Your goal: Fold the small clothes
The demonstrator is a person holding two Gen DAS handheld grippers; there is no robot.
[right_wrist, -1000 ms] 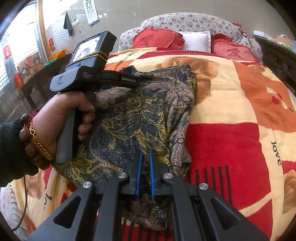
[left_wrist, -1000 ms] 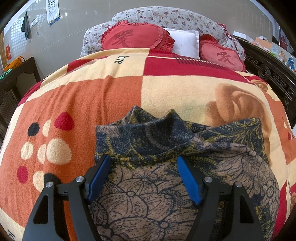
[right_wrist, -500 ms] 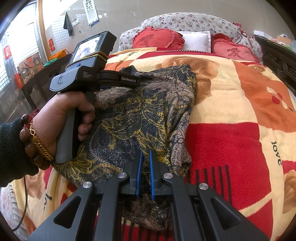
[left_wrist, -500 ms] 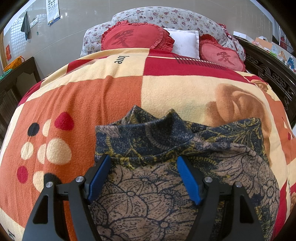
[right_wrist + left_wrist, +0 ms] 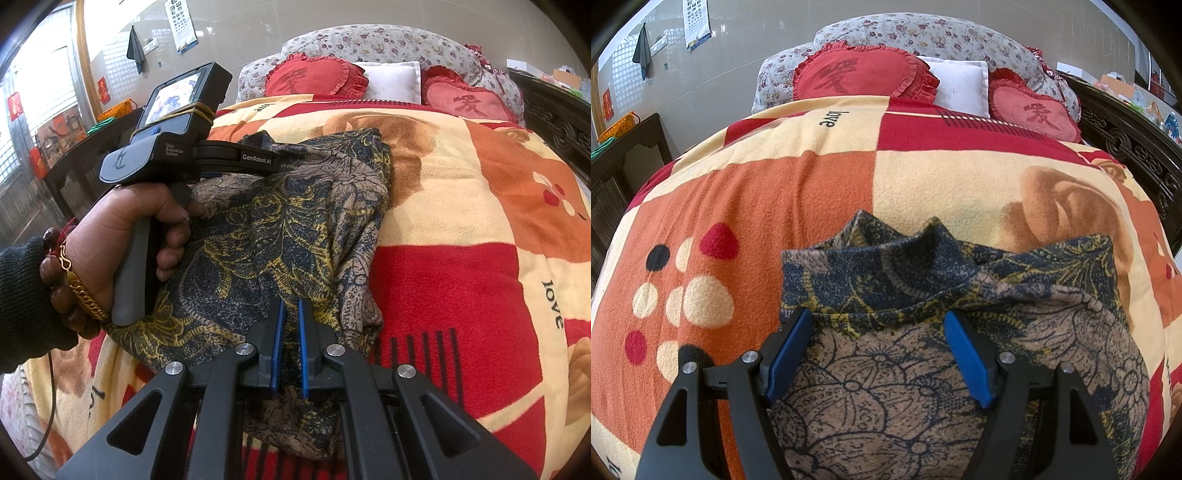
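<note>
"love" is printed on the blanket (image 5: 831, 118), and is seen again at its right edge in the right wrist view. "GenRobot.AI" and "Data Acquisition System" are marked on the left gripper (image 5: 258, 157). A red character is stitched on each heart cushion (image 5: 857, 74).

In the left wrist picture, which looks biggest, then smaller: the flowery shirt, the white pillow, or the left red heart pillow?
1. flowery shirt, though it lies nearest the camera
2. left red heart pillow
3. white pillow, partly hidden
</note>
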